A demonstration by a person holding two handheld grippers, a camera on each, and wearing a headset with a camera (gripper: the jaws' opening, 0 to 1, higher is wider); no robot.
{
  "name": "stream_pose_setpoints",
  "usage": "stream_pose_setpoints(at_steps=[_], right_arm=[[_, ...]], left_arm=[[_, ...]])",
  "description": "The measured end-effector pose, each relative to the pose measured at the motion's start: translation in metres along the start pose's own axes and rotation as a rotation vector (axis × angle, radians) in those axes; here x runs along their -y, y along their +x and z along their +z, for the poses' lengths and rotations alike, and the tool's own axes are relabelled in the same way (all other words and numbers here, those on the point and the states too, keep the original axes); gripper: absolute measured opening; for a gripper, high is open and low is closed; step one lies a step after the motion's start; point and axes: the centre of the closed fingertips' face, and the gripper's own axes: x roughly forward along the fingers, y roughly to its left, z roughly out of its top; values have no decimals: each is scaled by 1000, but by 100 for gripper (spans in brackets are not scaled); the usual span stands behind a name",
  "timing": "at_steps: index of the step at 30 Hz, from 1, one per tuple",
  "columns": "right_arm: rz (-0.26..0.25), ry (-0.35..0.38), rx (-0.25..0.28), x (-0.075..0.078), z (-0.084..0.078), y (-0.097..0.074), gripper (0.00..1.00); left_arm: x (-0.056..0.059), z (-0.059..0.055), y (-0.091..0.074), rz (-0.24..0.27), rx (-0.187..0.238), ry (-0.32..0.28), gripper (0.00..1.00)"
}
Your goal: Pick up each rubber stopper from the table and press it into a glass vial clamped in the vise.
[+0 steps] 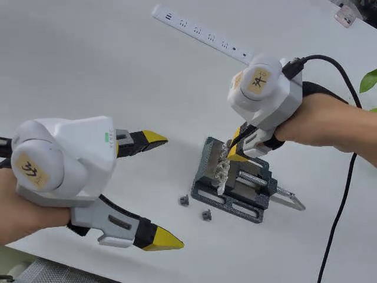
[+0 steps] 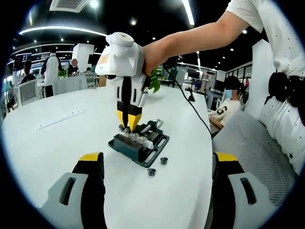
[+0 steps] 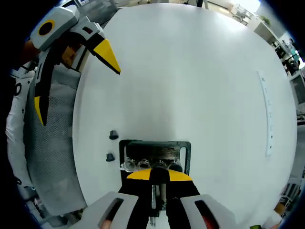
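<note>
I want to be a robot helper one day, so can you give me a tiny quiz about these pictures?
1. How many rubber stoppers lie loose on the table?
2. True or false: the left gripper is shut.
3. The right gripper hangs where? A, above the vise. B, touching the left gripper. C, on the loose stoppers.
Key: 1, two. 2, false, its jaws stand wide apart. 3, A.

2 stoppers [image 1: 184, 200] [image 1: 207, 215] (loose), 1 vise [image 1: 232, 203], 1 pwr strip [image 1: 200, 32]
</note>
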Motion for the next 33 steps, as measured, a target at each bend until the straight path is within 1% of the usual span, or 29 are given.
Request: stream_pose_setpoints(at_steps=[4,6,9,15,18,30,33], right_arm=[[-5,13,-2,-1,0,0,5],[-8,6,2,-2,-2,-1,6],[-14,-28,15,-3,-2,0,7],[-22,-17,49,-1,-1,-2,7],[-25,-13,59,-2,-1,-2,7],[-31,14,104,-3,2,-2,8],[-34,15,107,-3,3,-3,8]], left_arm=[[1,1,1,-3,-1,2,93],[2,2,2,-4,-2,4,93],[5,3,2,-9,-5,5,92],[7,2,0,-8,-7,4,92],[8,4,0,-8,-1,4,92],[6,3,-1,-3,-1,2,92],[6,3,-1,-2,-2,2,92]])
